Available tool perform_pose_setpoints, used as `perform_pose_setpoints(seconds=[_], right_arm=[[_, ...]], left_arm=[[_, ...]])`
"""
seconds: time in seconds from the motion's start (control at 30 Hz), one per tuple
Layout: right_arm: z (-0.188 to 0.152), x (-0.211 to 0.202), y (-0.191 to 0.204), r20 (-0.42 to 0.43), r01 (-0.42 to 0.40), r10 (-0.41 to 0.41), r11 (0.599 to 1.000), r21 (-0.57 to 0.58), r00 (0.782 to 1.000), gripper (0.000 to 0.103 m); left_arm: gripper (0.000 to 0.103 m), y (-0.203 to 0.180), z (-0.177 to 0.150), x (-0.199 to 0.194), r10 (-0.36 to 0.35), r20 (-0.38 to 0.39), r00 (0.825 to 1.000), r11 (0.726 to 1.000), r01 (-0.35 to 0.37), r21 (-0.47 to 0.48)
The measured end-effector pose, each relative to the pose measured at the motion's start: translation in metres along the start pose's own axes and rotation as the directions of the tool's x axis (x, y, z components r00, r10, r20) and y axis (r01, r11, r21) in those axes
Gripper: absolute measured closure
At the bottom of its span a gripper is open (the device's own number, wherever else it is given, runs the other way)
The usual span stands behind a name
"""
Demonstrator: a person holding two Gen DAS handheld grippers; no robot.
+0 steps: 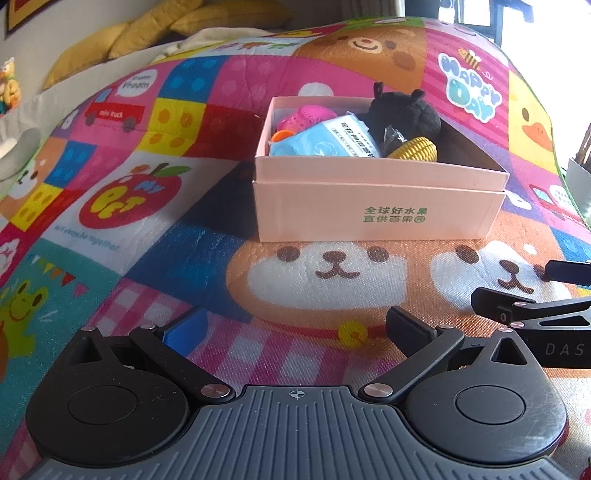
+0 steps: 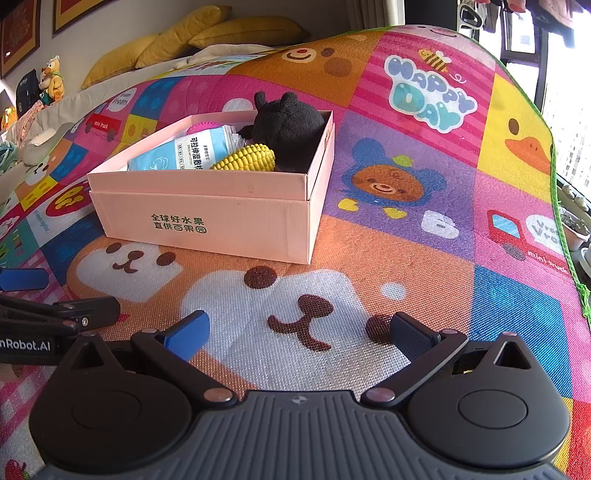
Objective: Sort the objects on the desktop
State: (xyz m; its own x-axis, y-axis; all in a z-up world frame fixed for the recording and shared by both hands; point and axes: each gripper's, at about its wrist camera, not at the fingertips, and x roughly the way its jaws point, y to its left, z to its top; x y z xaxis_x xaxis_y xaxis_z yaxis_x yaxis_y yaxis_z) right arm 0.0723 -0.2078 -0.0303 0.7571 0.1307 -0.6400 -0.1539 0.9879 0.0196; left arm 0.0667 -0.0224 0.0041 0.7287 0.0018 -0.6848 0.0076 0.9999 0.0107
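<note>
Pink box [image 2: 207, 218] on play mat [image 2: 406, 229], holding black plush [image 2: 286, 127], toy corn [image 2: 247, 158], blue wipes pack [image 2: 177, 153], pink ball [image 1: 304, 116]. Left tool [image 1: 295, 328] and right tool [image 2: 301, 332] both spread, empty, near side of box. Yellow cushions [image 2: 221, 31] far back.

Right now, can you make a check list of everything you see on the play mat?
Surface: colourful play mat with bears, a duck and trucks.
Job's things: pink box holding a black plush toy, toy corn, blue wipes pack, a pink ball and something orange.
Clutter: nothing seen loose on the mat.
Grippers: left tongs open, empty; right tongs open, empty.
Cables: nothing seen.
Surroundings: yellow cushions, small plush toy, bright window.
</note>
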Motion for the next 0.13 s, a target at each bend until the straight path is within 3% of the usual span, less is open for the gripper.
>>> perform_pose_setpoints(seconds=[0.13], right_arm=[[0.0000, 0.0000, 0.0003, 0.000, 0.001, -0.001, 1.000, -0.001, 1.000, 0.000]], left_arm=[[0.000, 0.0008, -0.0002, 0.0009, -0.001, 0.001, 1.000, 1.000, 0.001, -0.003]])
